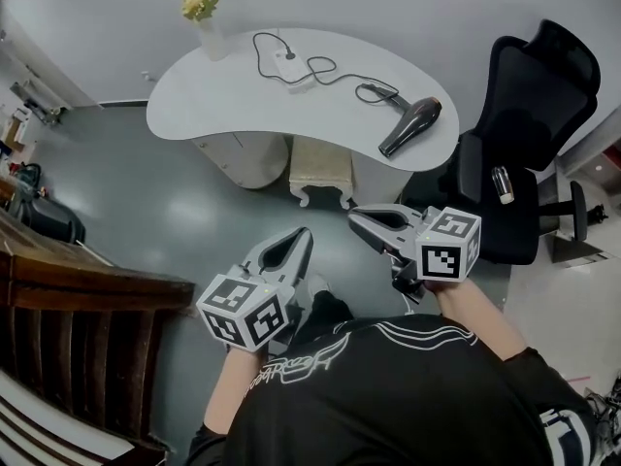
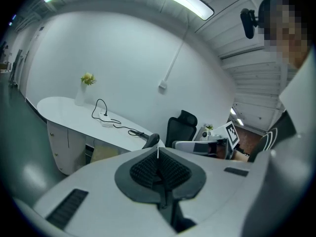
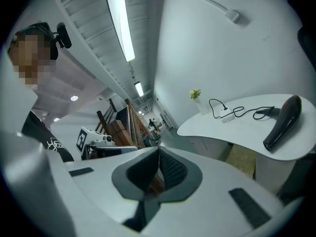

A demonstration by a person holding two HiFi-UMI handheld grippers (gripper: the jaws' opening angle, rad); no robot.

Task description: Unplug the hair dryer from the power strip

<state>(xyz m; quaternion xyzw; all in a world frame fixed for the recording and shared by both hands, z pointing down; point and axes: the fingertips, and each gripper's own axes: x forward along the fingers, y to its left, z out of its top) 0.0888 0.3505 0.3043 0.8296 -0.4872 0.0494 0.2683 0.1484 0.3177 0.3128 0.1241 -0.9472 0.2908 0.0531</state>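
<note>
- Both hand-held grippers hang low in front of me, well short of the counter (image 1: 194,105). The left hand-held gripper (image 1: 301,234) has its jaws pressed together with nothing between them. The right hand-held gripper (image 1: 355,217) is closed the same way and is also empty.
- The dryer (image 1: 411,124) lies on its side at the counter's right end.
- Its cord (image 1: 335,74) snakes left to the strip (image 1: 288,66) near the back edge, where a black plug sits.
- A vase (image 1: 206,27) of yellow flowers stands at the counter's far left, apart from the strip.
- A cushioned stool (image 1: 320,168) is tucked under the counter's front edge, on the line between my grippers and the strip.
- A black chair (image 1: 529,115) stands just beside the dryer end.
- A dark wooden rail (image 1: 87,294) at my left is cut off by the frame.
- 2 cords meet at the strip, and I cannot tell which one ends in the plug.
- From the left gripper view, the gripper's body hides most of the dryer.
</note>
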